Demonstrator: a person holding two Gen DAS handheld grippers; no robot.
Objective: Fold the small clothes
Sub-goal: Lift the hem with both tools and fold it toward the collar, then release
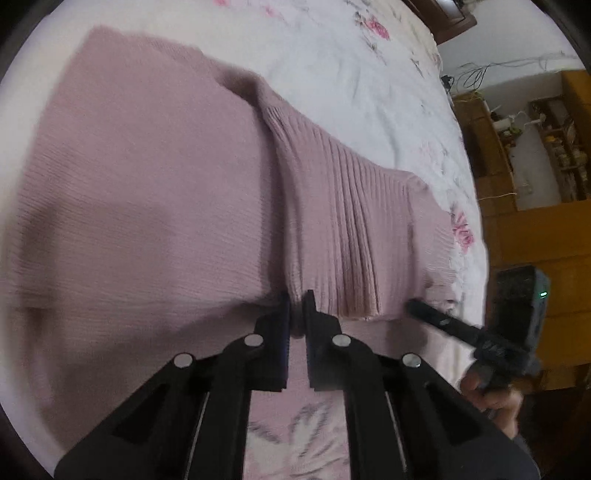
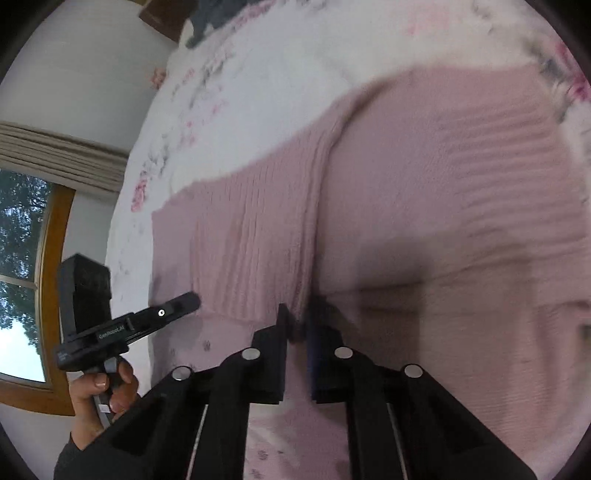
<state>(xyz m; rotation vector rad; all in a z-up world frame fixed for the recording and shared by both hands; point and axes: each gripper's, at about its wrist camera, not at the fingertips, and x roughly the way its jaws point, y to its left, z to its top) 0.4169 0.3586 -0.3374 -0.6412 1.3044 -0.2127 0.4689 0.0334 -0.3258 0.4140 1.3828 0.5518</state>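
A pink knitted sweater [image 1: 155, 177] lies spread on a white floral bedsheet [image 1: 351, 74], its ribbed band [image 1: 354, 221] running toward me. In the left wrist view my left gripper [image 1: 297, 308] is shut on the near edge of the ribbed band, with fabric bunched between the fingers. My right gripper [image 1: 419, 307], held by a hand [image 1: 491, 395], touches the same edge further right. In the right wrist view my right gripper [image 2: 297, 319] is shut on a fold of the sweater [image 2: 443, 221], and the left gripper [image 2: 192, 301] meets the ribbed band [image 2: 251, 240] to the left.
The bed's edge runs along the right of the left wrist view, with wooden shelves [image 1: 546, 147] and cables beyond it. In the right wrist view a wood-framed window [image 2: 26, 258] and a curtain [image 2: 55, 155] are at the left, and a dark garment [image 2: 218, 14] lies at the bed's far end.
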